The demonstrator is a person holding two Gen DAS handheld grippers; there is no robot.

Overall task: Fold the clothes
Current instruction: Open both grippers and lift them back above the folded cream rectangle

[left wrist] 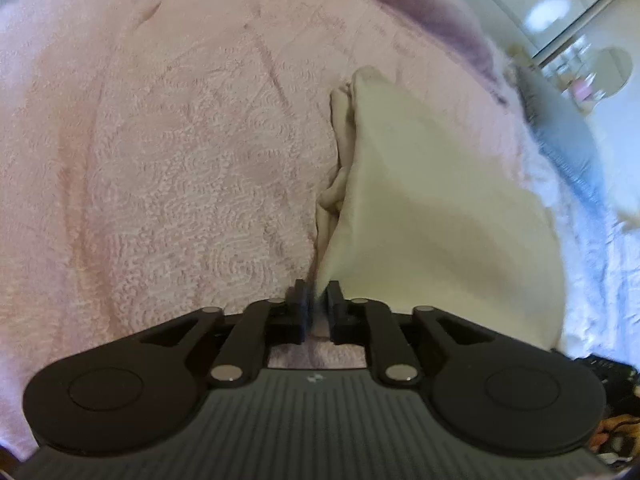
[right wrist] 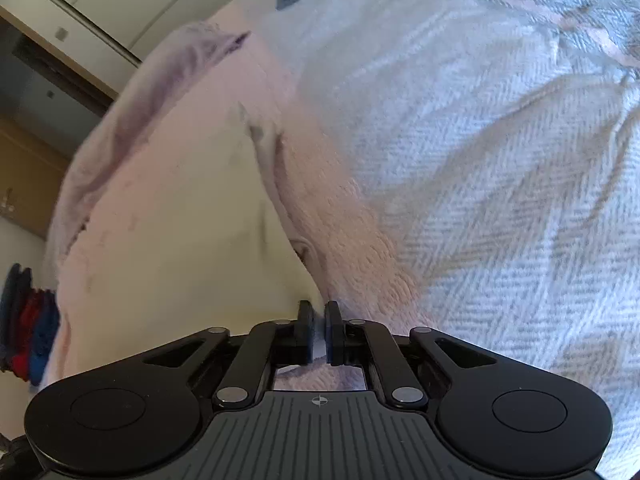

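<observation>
A cream-white garment [left wrist: 432,208] lies on a fluffy pink blanket [left wrist: 168,152], stretching away to the right of my left gripper [left wrist: 318,296]. That gripper is shut on the garment's near corner, and bunched folds run along the cloth's left edge. In the right wrist view the same cream garment [right wrist: 168,240] spreads to the left, and my right gripper [right wrist: 318,318] is shut on its near edge where it meets the pink blanket [right wrist: 344,216]. Both pinched corners are partly hidden between the pads.
A pale blue herringbone bedspread [right wrist: 500,160] covers the bed to the right of the pink blanket. White wardrobe doors [left wrist: 552,4] and a round mirror [left wrist: 612,72] stand beyond the bed. Folded dark, red and blue clothes [right wrist: 28,336] sit at the far left.
</observation>
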